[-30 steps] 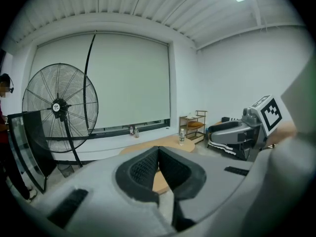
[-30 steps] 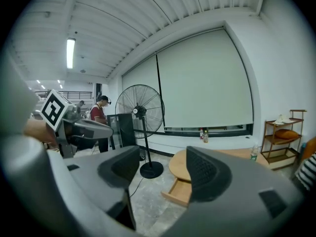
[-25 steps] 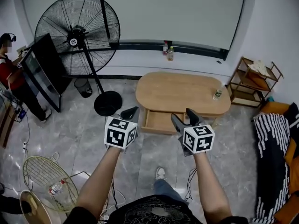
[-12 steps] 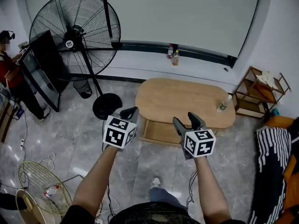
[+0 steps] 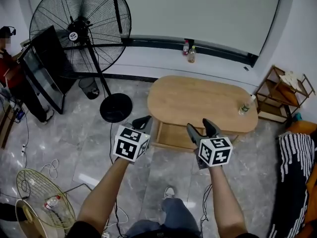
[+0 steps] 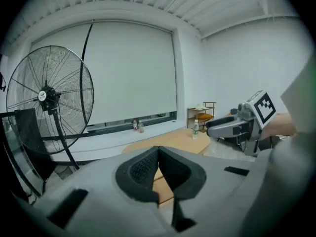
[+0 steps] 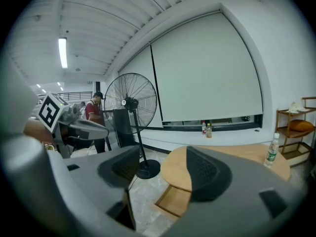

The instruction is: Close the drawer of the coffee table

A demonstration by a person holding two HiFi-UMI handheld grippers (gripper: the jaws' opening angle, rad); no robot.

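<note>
Left gripper (image 5: pixel 141 121), grey, two-jawed, with a marker cube on its back: in the head view it is held above the pale marble-pattern floor (image 5: pixel 74 148), near the left front corner of the open light-wood drawer (image 5: pixel 173 137). The matching right gripper (image 5: pixel 199 127) is held beside it, over the drawer's right front. The drawer is seen pulled out from under the oval light-wood coffee table (image 5: pixel 198 98), toward the person. A clear plastic bottle (image 5: pixel 244 108) is noted upright at the table's right end.

Left gripper view: the black pads are closed tip to tip, with nothing gripped.

Right gripper view: the jaws are held moderately apart and empty. The drawer is seen ahead through the gap, untouched. A black pedestal fan (image 7: pixel 131 102) is noted behind.
</note>
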